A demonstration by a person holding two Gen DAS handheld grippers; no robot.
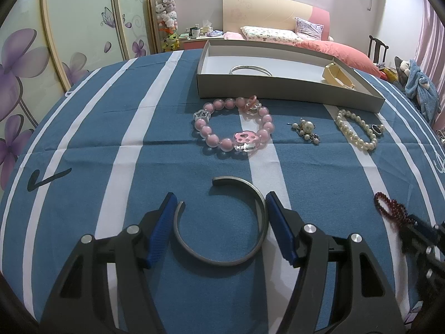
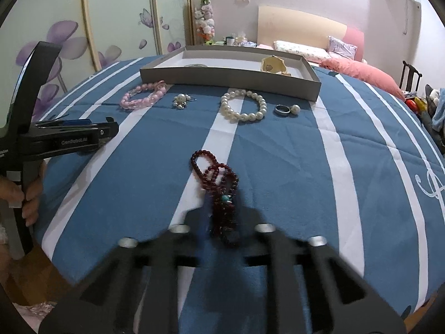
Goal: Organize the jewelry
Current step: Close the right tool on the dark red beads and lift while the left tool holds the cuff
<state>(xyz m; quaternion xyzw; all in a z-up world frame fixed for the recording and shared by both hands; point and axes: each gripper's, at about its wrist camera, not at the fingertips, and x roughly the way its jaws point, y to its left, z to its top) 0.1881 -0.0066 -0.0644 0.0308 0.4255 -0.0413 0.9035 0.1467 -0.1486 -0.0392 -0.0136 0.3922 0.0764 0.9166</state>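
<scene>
My left gripper (image 1: 221, 214) is open with its blue pads either side of a grey metal cuff bangle (image 1: 222, 260) lying on the striped cloth; the right pad touches it. My right gripper (image 2: 222, 217) is blurred and looks shut on a dark red bead string (image 2: 219, 183), which also shows in the left wrist view (image 1: 389, 206). Beyond lie a pink bead bracelet (image 1: 233, 122), a pearl charm cluster (image 1: 306, 129), a pearl bracelet (image 2: 243, 104) and a pearl ring (image 2: 286, 109). The grey tray (image 1: 278, 90) at the back holds a silver bangle (image 1: 250, 70) and a cream-coloured piece (image 1: 338, 75).
The blue and white striped cloth (image 1: 167, 167) covers the whole table. The left gripper's body (image 2: 64, 139) and the holding hand show at the right wrist view's left edge. A bed, wardrobe and chair stand behind the table.
</scene>
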